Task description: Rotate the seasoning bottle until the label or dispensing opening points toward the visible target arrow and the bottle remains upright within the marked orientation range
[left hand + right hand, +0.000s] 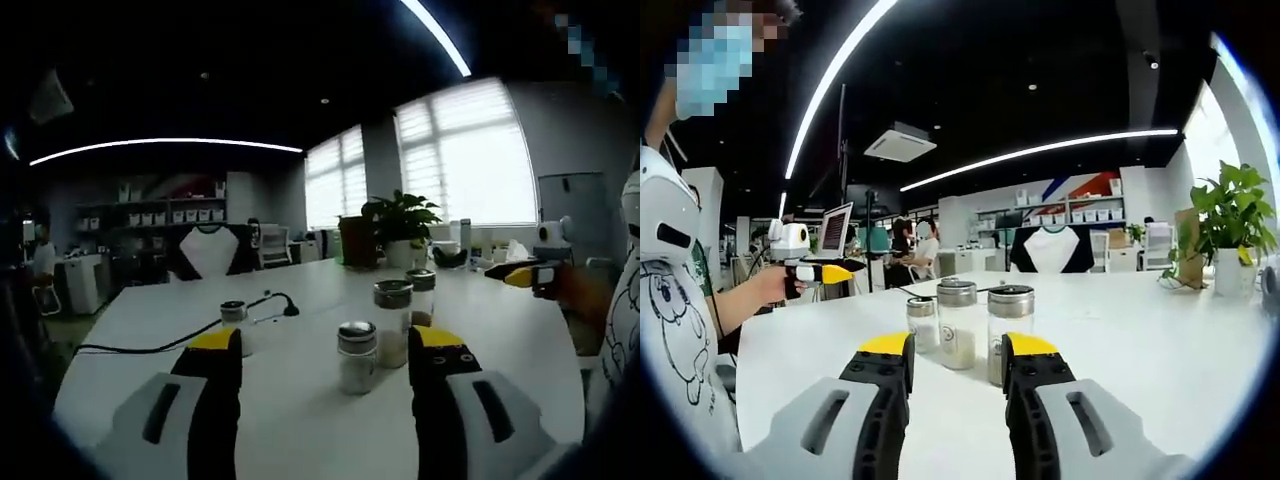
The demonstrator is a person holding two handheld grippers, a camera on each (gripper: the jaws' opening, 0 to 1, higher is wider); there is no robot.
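Note:
Three glass seasoning bottles with metal caps stand upright in a cluster on the white table [320, 430]: a short one [357, 357], a taller one [392, 322] and a third [421, 295] behind. A fourth small jar [233, 316] stands apart by the cable. My left gripper [328, 345] is open, the short bottle just beyond its tips and untouched. In the right gripper view the bottles [923, 322], [957, 322], [1009, 332] stand just past my open right gripper [958, 350]. The right gripper [525, 275] shows from the side at the right; the left gripper [815, 272] sits at the left.
A black cable [180, 342] runs across the table's left side. A potted plant [400, 225] [1230, 225] stands at the far end. A person in a white shirt [680, 300] sits at the table edge, near a laptop [833, 230].

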